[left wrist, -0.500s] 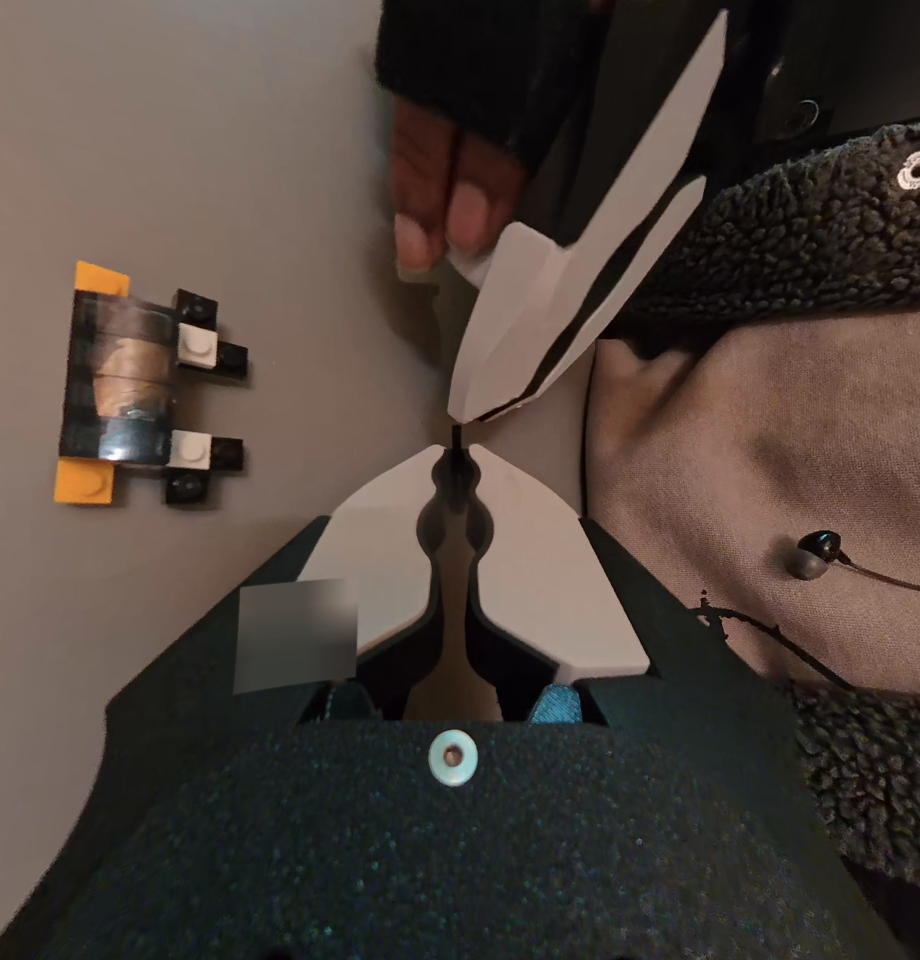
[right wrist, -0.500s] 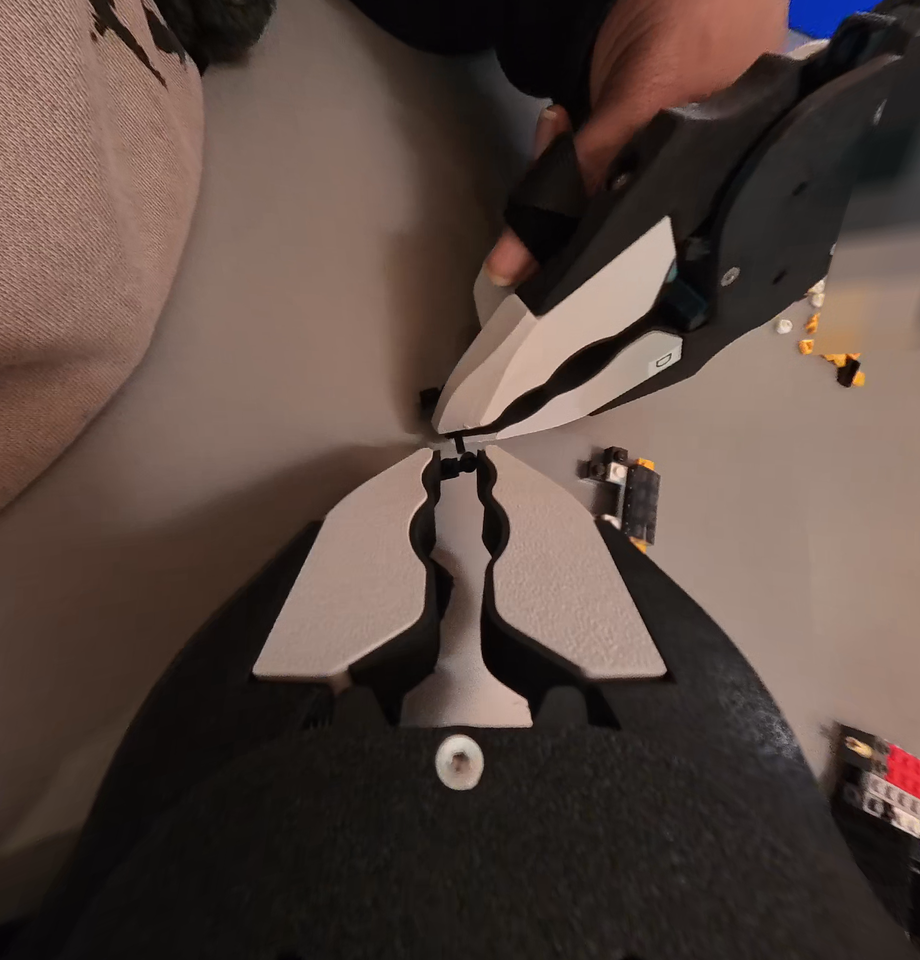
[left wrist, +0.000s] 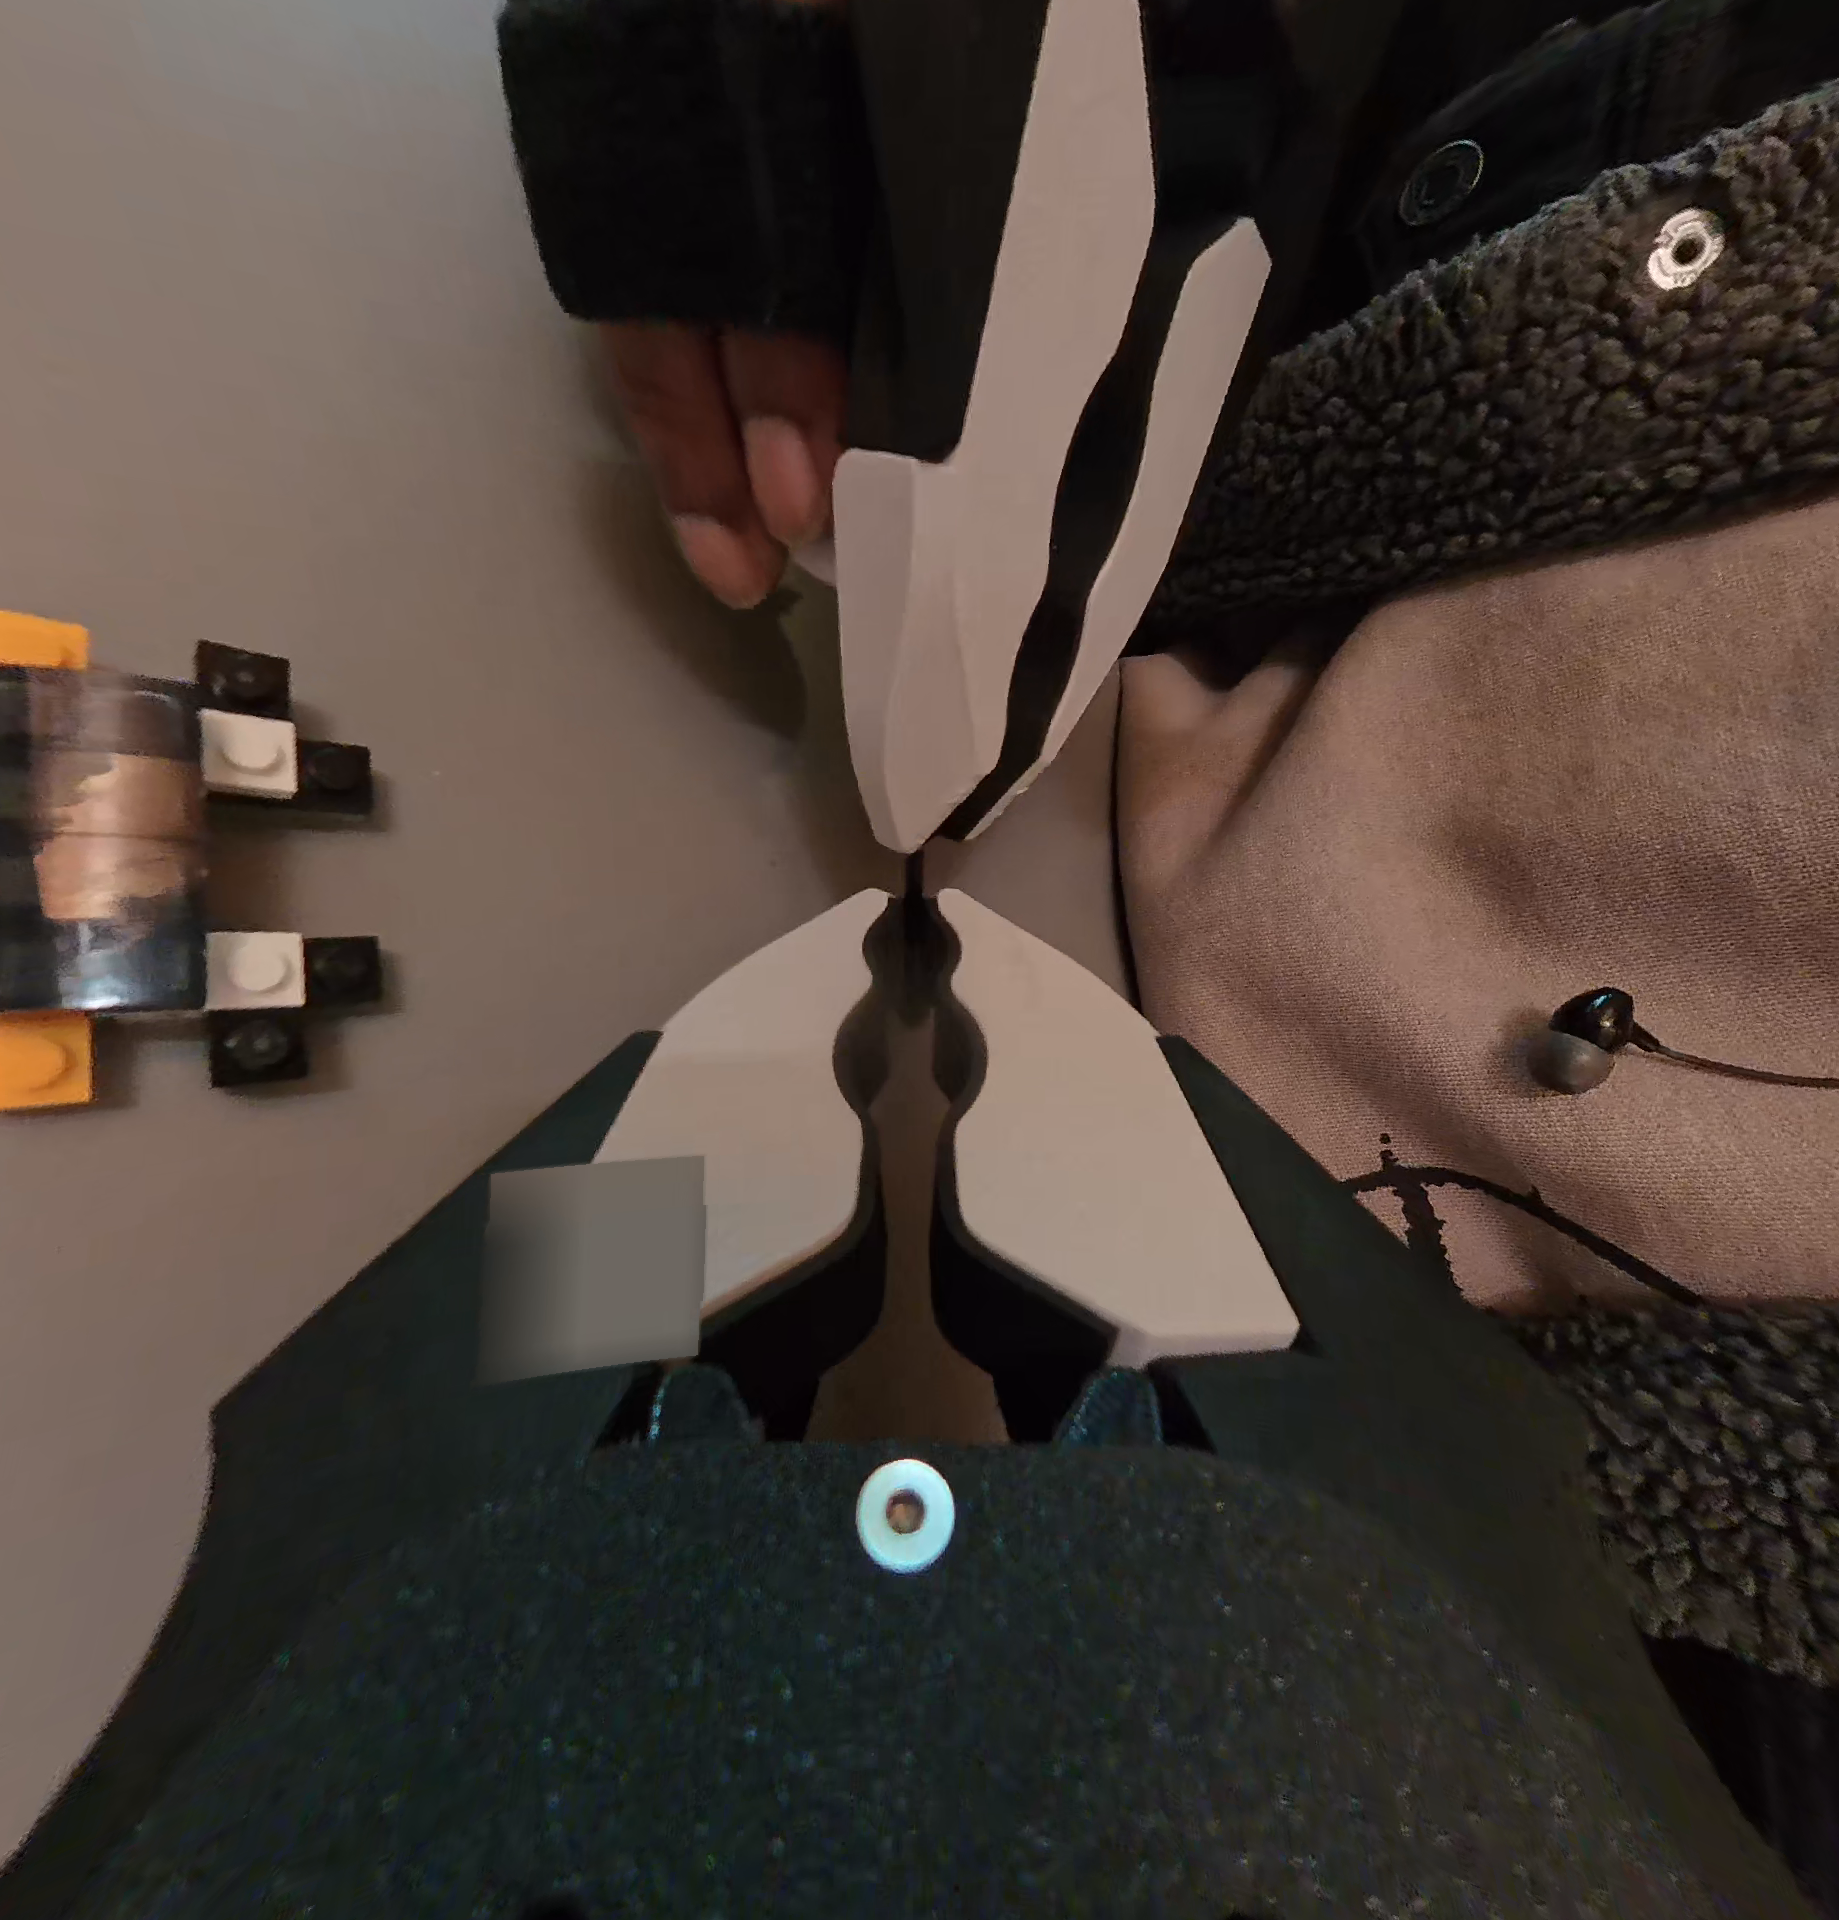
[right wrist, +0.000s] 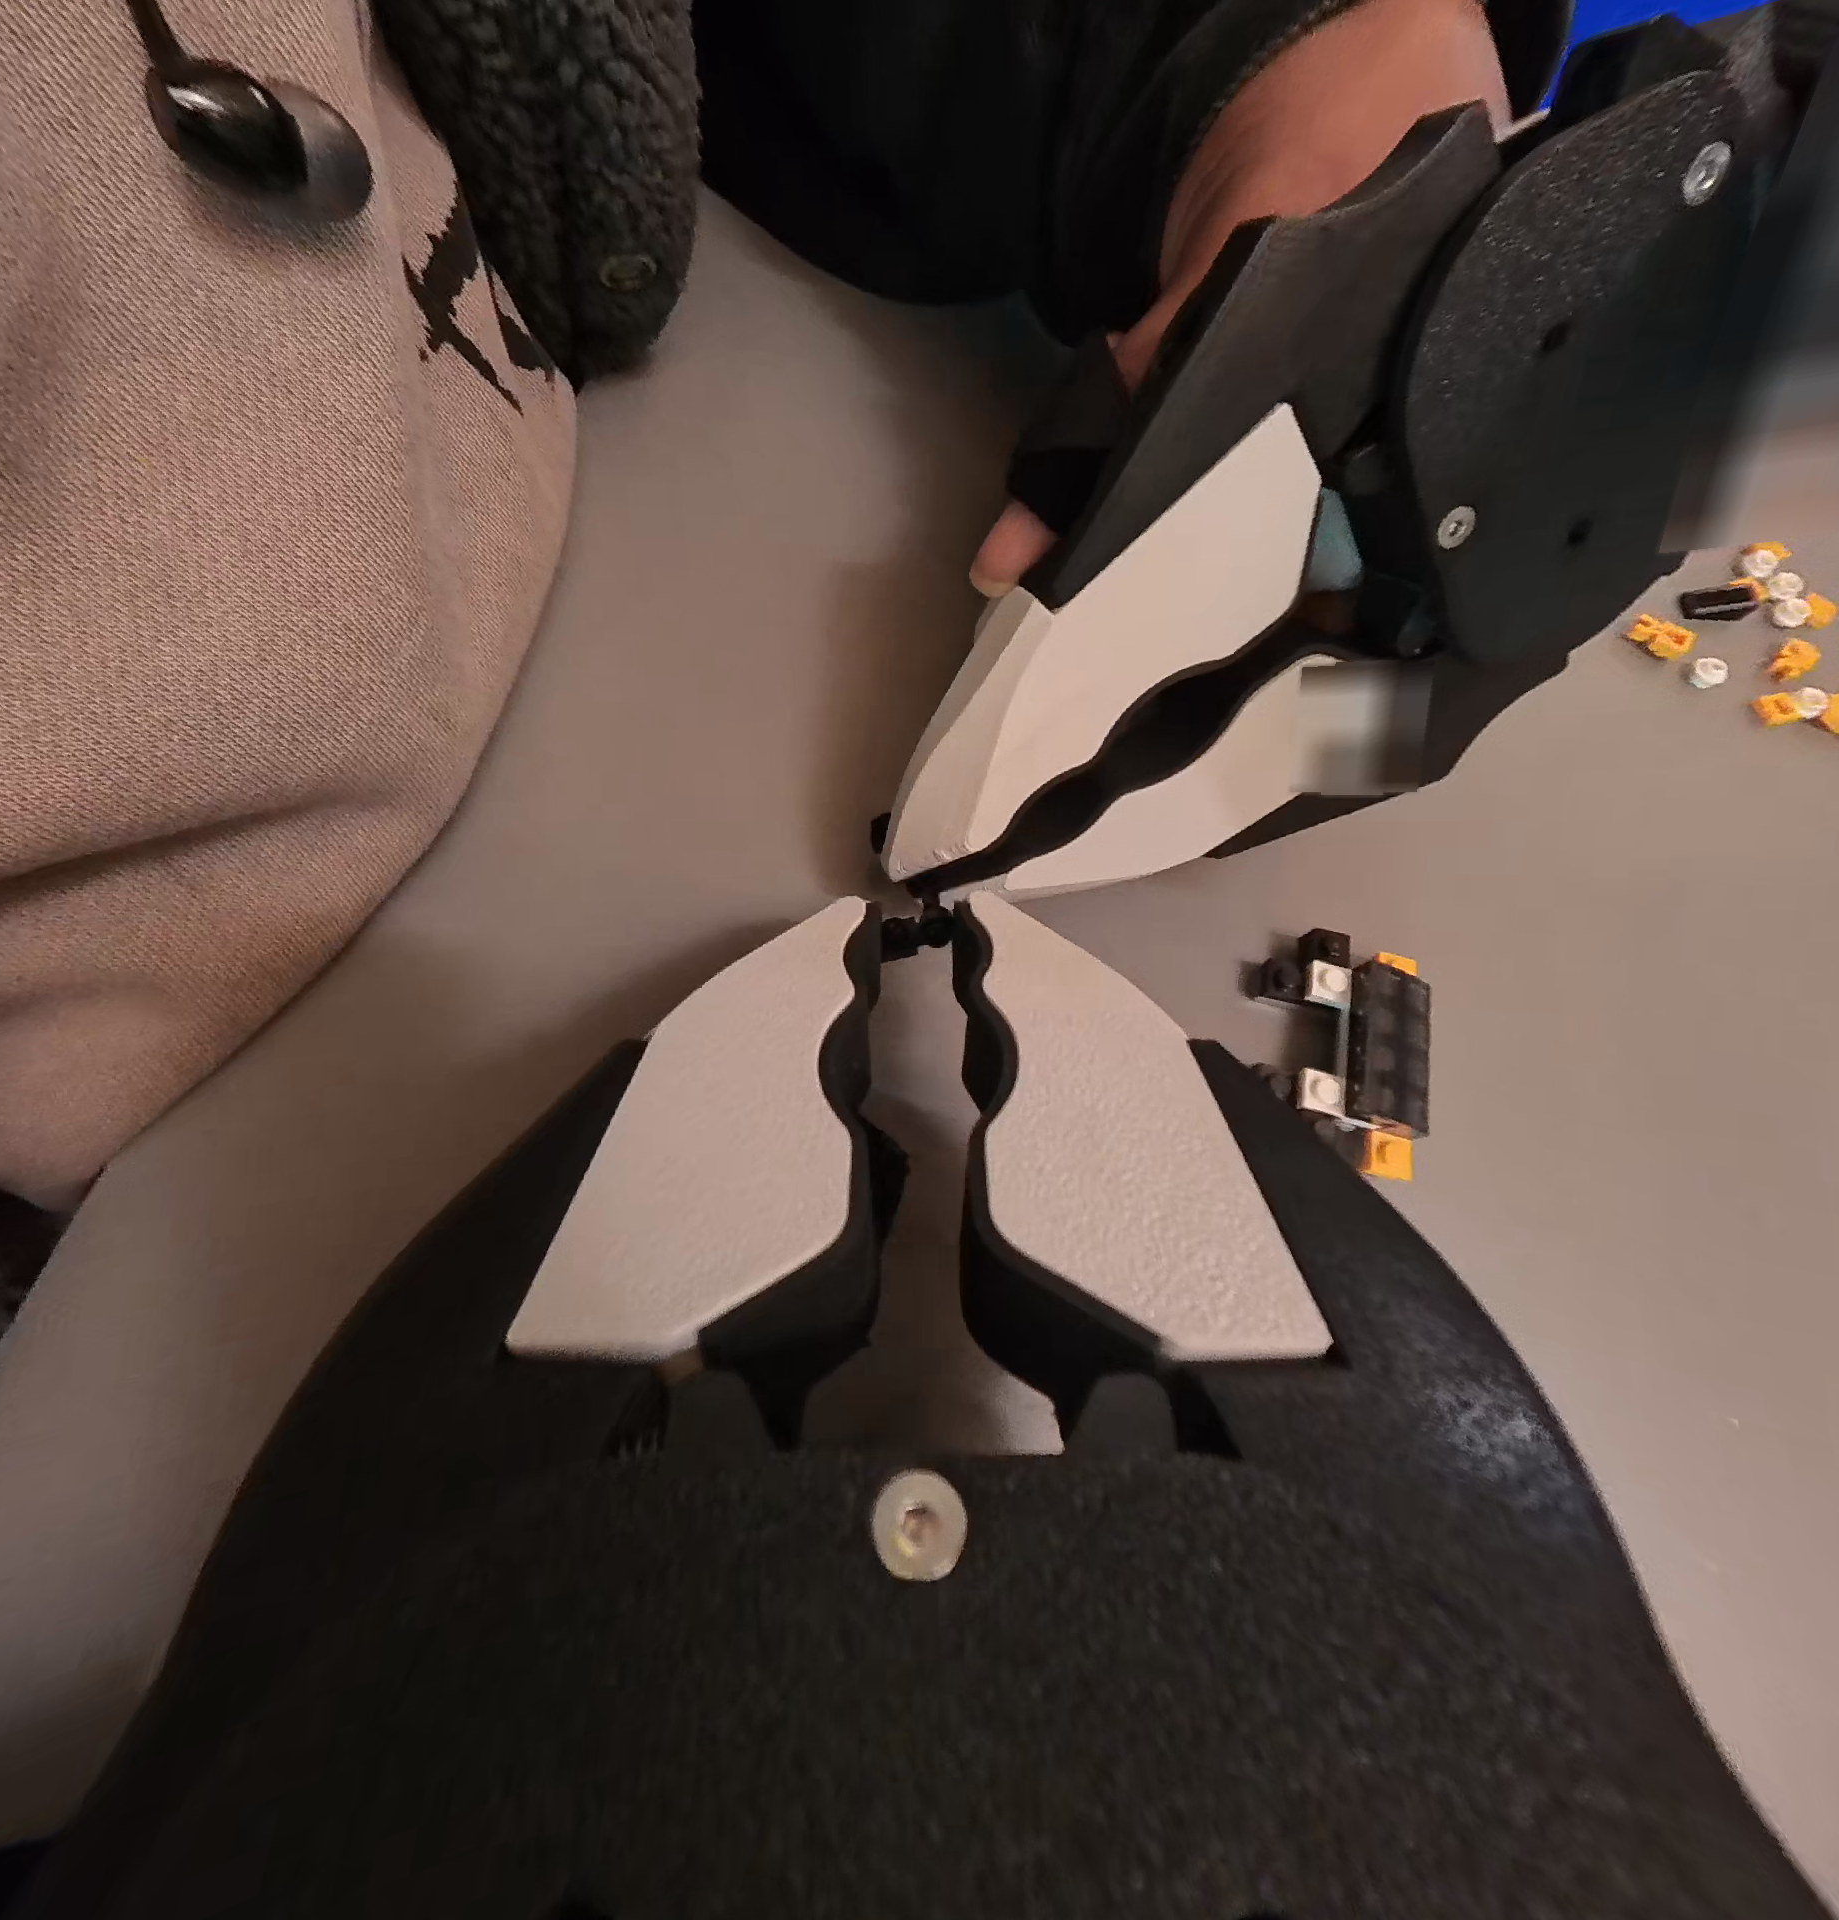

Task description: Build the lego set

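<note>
1. Centre frame, the left gripper point(left wrist: 910, 914) is clamped on a tiny black lego piece point(left wrist: 912, 883); tip to tip with it, the right gripper point(right wrist: 915, 928) pinches another black piece point(right wrist: 915, 932).
2. Both pieces look light, rigid and slippery — best nipped at the fingertips.
3. Farther off, at mid-left, the partial build point(left wrist: 156, 857) sits on the grey table point(left wrist: 271, 312).
</note>
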Demonstrator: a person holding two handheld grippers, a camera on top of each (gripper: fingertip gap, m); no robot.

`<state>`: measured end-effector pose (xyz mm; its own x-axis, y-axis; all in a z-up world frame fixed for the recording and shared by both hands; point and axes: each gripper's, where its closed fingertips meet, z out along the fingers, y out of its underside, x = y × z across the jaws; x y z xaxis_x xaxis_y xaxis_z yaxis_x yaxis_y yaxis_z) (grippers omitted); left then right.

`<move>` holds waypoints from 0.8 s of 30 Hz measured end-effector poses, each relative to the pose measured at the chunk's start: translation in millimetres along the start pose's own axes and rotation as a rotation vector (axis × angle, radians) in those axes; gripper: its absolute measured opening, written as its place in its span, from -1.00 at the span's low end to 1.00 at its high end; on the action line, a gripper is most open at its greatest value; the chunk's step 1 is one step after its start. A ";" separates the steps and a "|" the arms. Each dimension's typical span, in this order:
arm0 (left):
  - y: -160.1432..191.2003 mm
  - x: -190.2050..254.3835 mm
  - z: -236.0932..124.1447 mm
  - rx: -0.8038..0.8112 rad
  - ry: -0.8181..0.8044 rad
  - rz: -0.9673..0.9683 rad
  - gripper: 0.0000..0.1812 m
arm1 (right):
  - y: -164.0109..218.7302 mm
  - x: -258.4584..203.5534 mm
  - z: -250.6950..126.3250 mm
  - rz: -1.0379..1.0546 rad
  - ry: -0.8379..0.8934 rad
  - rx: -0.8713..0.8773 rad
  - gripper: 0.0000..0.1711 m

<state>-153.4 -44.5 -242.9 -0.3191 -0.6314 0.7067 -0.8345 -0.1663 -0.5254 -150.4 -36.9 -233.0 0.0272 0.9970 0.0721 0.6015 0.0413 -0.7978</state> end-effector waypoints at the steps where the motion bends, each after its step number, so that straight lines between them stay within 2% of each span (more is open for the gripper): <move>1: 0.1 0.7 0.3 0.000 0.005 0.003 -0.98 | -0.3 -0.5 -0.1 0.006 -0.006 0.006 -0.85; 24: 2.2 4.5 2.7 -0.007 0.027 0.034 -0.98 | -2.0 -6.3 0.6 0.055 -0.069 0.054 -0.85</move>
<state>-155.5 -49.7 -242.2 -0.3592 -0.6158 0.7012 -0.8260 -0.1399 -0.5460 -152.3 -43.2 -232.2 0.0027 0.9999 -0.0128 0.5563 -0.0121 -0.8309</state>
